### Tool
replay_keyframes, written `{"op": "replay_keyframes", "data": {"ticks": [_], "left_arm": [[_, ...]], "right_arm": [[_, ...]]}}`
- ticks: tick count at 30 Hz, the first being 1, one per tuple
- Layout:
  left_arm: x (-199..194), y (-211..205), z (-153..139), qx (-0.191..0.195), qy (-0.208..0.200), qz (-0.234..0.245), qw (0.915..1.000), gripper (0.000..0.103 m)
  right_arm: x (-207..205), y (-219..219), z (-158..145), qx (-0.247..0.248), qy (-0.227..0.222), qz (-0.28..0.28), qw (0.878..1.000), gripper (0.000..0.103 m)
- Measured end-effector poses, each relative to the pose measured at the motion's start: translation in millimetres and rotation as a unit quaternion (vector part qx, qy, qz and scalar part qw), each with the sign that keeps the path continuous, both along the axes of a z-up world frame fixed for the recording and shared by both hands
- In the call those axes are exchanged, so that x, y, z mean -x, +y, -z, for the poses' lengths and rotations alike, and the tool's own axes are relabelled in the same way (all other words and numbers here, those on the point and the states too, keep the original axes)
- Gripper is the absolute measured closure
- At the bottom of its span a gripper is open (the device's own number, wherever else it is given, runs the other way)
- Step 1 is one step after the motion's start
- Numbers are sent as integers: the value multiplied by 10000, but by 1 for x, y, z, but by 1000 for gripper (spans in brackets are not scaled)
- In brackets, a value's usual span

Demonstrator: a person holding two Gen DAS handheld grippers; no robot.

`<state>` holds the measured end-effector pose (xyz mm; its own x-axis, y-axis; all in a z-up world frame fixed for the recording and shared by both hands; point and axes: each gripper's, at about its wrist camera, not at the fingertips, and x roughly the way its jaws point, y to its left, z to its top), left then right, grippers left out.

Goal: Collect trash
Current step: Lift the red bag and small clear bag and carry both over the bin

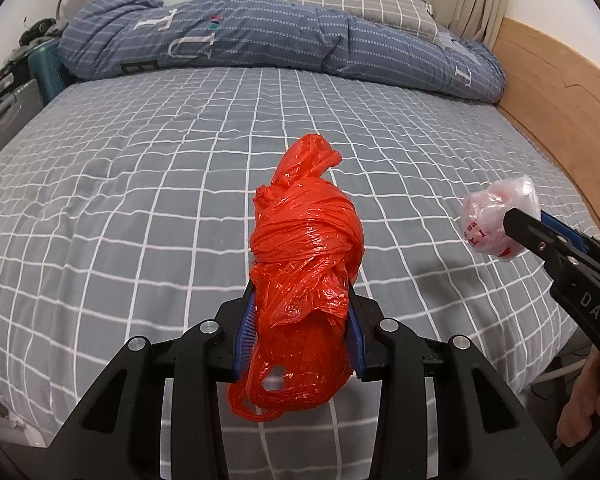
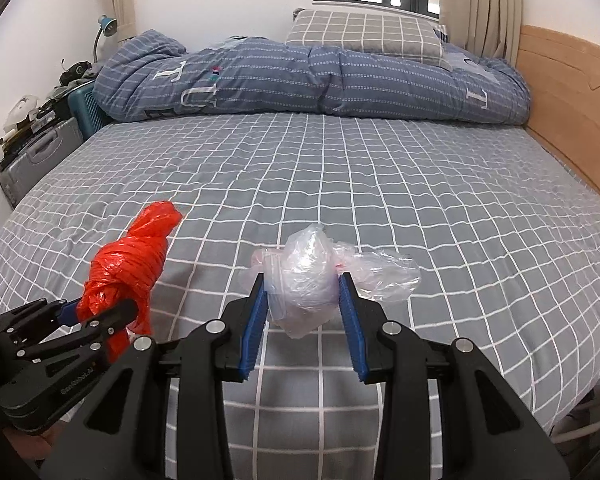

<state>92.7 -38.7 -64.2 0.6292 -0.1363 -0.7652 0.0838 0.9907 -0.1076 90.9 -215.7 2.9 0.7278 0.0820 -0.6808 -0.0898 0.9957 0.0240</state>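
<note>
Two bags of trash held above the bed, one in each gripper.

Left wrist view: the left gripper (image 1: 302, 320) is closed on a crumpled orange plastic bag (image 1: 306, 264), glossy, twisted and knotted around its middle, filling centre frame and hanging below the blue pads (image 1: 246, 332). At right edge, the right gripper (image 1: 516, 220) pinches a wadded clear plastic bag (image 1: 496, 220) with red print. Right wrist view: the clear bag (image 2: 308, 280) sits lower centre, gripped between narrowly spaced jaws, translucent, a loose fold spilling right. The orange bag (image 2: 130, 268) shows at lower left in the left gripper (image 2: 112, 312). Both hang over the grey checked bedsheet (image 2: 380, 184); a blue quilt (image 2: 300, 76) lies across the upper frame.
</note>
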Motion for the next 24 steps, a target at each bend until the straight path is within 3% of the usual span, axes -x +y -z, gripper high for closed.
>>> {"op": "replay_keyframes", "data": {"ticks": [24], "left_arm": [[65,10,-13,5,-173,-107,9998,67]], "right_arm": [[65,5,-6,-116,-44,6,9999,69]]}}
